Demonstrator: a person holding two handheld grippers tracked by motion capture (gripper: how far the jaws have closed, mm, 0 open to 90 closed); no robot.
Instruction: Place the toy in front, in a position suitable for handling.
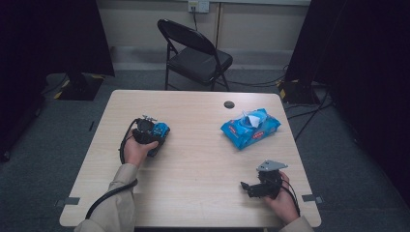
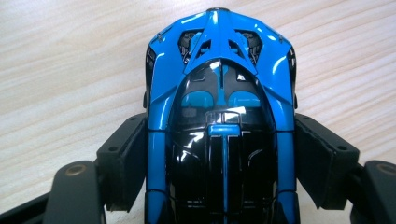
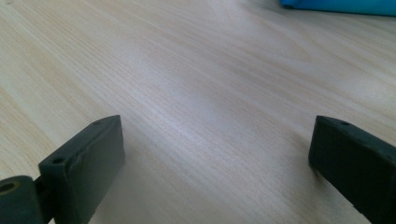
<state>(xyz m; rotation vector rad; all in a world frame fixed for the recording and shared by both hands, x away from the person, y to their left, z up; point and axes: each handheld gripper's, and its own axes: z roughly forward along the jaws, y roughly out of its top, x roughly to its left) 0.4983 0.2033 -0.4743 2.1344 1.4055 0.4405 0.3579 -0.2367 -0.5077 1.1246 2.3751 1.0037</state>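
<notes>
Blue and black, glossy hard plastic — that is the toy car [image 2: 219,121] my left gripper [image 1: 151,134] has clamped across its middle. It sits on the left half of the wooden table [image 1: 193,164], and in the left gripper view both black pads press flat against the car's flanks, just behind the cabin glass. My left hand [image 1: 135,151] wraps the tool from behind.

I judge the car to be light and rigid, so it should lift without sagging. Its shell looks slick and curved, though, and it narrows toward the nose; a grip nearer that end could slide off. The straight sides where the pads sit now seem the safest hold. The thin struts at the far end look breakable — I would keep off them.

My right gripper [image 1: 252,186] rests near the table's front right corner in my right hand [image 1: 284,203], jaws spread wide with nothing between them. Beyond it lies a blue wipes pack [image 1: 250,127], flap lifted, well apart from the car.
</notes>
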